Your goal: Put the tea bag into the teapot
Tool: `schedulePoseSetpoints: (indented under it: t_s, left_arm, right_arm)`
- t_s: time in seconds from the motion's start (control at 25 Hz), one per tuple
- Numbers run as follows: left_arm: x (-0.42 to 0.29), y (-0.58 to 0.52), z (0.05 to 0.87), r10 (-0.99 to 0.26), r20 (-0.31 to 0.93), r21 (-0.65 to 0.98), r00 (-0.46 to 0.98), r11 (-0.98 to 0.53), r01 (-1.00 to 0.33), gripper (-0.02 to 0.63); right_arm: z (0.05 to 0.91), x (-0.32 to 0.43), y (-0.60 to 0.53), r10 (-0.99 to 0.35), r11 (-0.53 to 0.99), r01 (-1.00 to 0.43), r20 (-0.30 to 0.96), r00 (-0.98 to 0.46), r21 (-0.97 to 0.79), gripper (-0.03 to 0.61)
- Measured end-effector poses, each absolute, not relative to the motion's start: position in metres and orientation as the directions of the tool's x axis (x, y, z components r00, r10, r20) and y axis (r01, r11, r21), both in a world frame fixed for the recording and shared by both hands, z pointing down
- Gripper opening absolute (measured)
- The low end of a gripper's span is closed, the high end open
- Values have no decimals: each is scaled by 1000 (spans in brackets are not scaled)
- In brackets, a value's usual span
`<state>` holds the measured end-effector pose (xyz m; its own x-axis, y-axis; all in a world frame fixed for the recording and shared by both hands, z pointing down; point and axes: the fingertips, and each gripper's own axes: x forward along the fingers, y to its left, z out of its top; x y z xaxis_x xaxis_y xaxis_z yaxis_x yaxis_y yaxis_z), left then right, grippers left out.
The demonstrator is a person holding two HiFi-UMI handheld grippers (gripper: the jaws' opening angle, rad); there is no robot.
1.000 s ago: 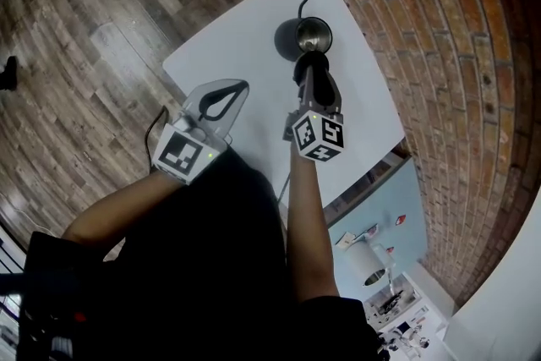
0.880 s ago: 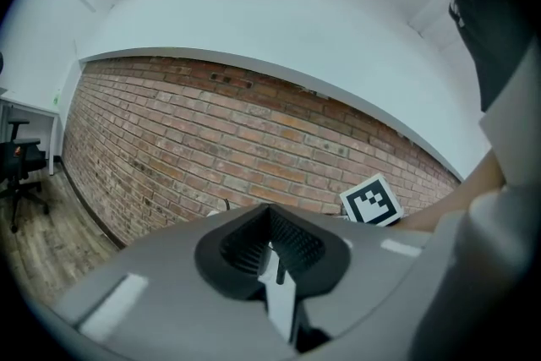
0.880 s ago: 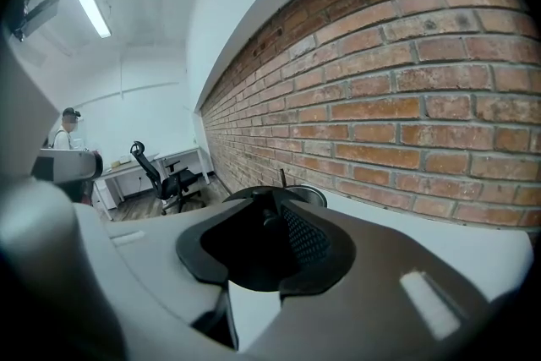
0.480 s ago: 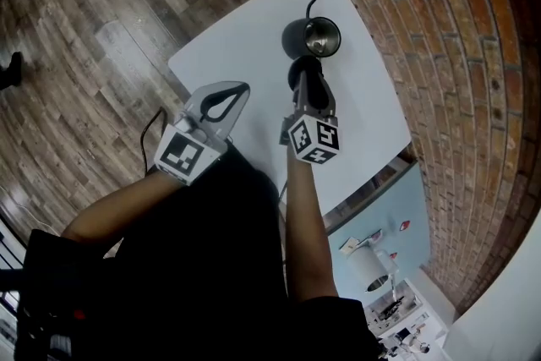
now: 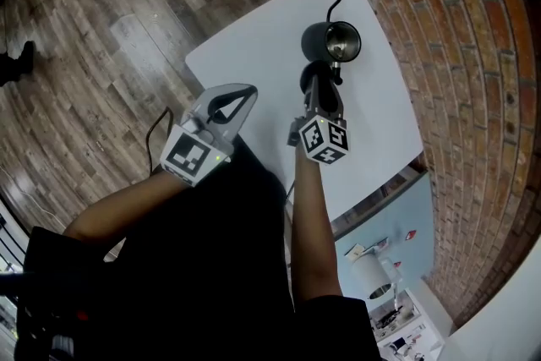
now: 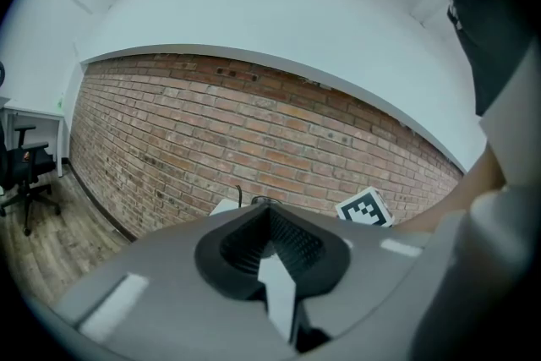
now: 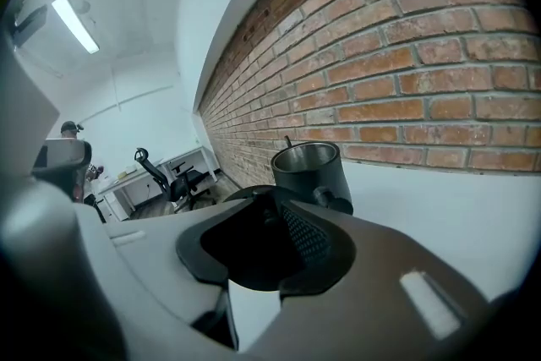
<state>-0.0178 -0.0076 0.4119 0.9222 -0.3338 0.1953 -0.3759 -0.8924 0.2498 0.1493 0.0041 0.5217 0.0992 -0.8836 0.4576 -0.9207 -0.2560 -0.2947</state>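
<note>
**Q:** What do the jaws hold?

**A:** The right gripper (image 5: 315, 83) is closed partway on a dark round piece (image 5: 311, 70). This is probably the teapot's lid, though its outline is hard to read. The left gripper (image 5: 248, 88) has its tips together with nothing between them.

**Q:** What differs from a second ago?

**A:** The right gripper has sunk. It has carried the dark round piece from over the near rim of the teapot (image 5: 338, 42) to just beside it, low above the table (image 5: 254, 46). The left gripper sits a little lower too, well apart from the teapot on the person's side.

**Q:** What does this mean for the task?

**A:** The teapot stands open with its steel inside showing, ready to receive. No tea bag appears in any view, so it is judged still to be fetched.
</note>
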Motion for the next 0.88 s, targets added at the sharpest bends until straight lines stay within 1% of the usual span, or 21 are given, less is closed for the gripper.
schedulePoseSetpoints:
  t_s: [0.2,0.32,0.56,0.88]
  left_arm:
    - [-26,-10,410,-353,193,235,916,-890,-392,0]
    - [-32,-12,417,-365,216,241,906,-879,-412,0]
    - [-47,-13,429,-387,251,249,887,-860,-445,0]
    - [-55,-18,430,-410,264,233,873,-851,-470,0]
  right_arm:
    - [537,146,4,-882,-265,-900,464,81,-345,97]
    - [546,147,0,-887,-273,-879,456,73,-392,95]
    - [561,150,-4,-889,-278,-858,453,60,-432,95]
    - [579,146,-7,-903,-296,-780,428,40,-551,95]
